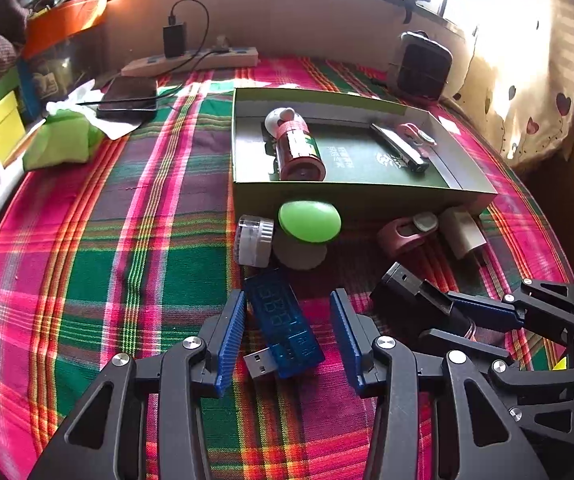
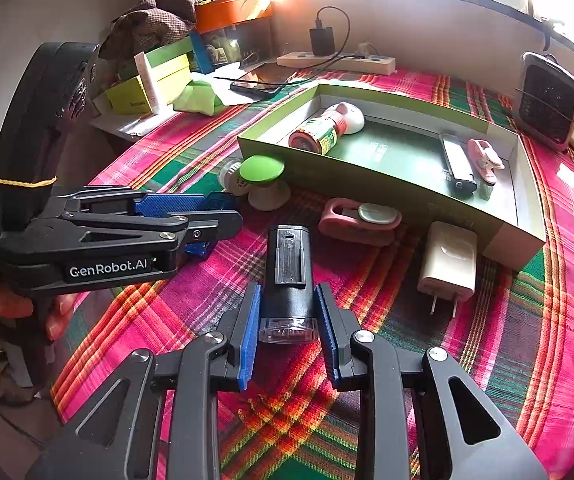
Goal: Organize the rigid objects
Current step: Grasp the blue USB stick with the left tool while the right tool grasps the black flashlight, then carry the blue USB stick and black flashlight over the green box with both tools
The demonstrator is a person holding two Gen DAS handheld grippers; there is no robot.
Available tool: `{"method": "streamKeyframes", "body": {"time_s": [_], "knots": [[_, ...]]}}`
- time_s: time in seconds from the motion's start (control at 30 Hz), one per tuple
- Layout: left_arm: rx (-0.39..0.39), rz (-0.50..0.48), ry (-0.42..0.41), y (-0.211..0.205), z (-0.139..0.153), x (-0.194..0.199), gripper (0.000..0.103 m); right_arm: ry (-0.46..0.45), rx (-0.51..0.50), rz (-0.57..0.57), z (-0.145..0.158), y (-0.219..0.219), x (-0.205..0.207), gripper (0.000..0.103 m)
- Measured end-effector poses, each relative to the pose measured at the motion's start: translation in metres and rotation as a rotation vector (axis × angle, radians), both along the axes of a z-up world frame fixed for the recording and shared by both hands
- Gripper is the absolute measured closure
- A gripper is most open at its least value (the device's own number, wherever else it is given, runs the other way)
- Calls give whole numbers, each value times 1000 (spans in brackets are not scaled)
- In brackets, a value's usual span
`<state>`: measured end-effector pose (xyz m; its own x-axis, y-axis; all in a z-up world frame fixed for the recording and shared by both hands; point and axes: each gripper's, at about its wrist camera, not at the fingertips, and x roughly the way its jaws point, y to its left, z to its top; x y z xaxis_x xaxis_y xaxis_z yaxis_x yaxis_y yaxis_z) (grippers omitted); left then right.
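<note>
**Two hard little gadgets, one gripped and one waiting**

The right gripper (image 2: 287,322) has its blue pads clamped on the flanks of a black bike light (image 2: 289,276), just behind its clear lens. The light points toward twelve o'clock in the right wrist view, above the plaid cloth (image 2: 527,360), with the green box (image 2: 407,184) beyond it at one o'clock. It looks like a stiff plastic cylinder, moderately weighty for its size and smooth-sided, so it may roll or slip between flat pads. The present hold across the body, clear of the lens and the mount slot on top, seems the sound one.

The left gripper (image 1: 289,332) stands with its jaws apart, one on either side of a translucent blue USB tester (image 1: 283,326) that lies flat on the cloth. Neither pad seems to press on it. The tester lies askew, its metal plug toward seven o'clock. It is probably very light, rigid and thin, and likely to skate on the cloth if nudged from one side. The long plastic edges at mid-body look best to pinch, not the plug.

In the left wrist view, a green dome (image 1: 309,220), a white cap (image 1: 254,242) and a pink clip (image 1: 405,234) lie outside the box's near wall, at twelve to one o'clock from the tester.
</note>
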<state>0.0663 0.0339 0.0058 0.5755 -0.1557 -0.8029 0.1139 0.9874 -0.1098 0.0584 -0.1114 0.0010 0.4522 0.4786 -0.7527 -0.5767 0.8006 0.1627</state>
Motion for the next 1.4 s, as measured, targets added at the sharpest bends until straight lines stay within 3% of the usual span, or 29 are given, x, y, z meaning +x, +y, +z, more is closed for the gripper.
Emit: {"method": "streamKeyframes", "body": {"time_s": [0.6, 0.67, 1.4], "knots": [[44, -29, -18, -11, -1, -5, 73, 6, 21, -20, 1, -10, 1, 74], [41, -22, -17, -9, -1, -5, 81, 5, 20, -20, 1, -10, 1, 74], [9, -21, -16, -5, 2, -6, 82, -1, 20, -21, 1, -10, 0, 74]]}}
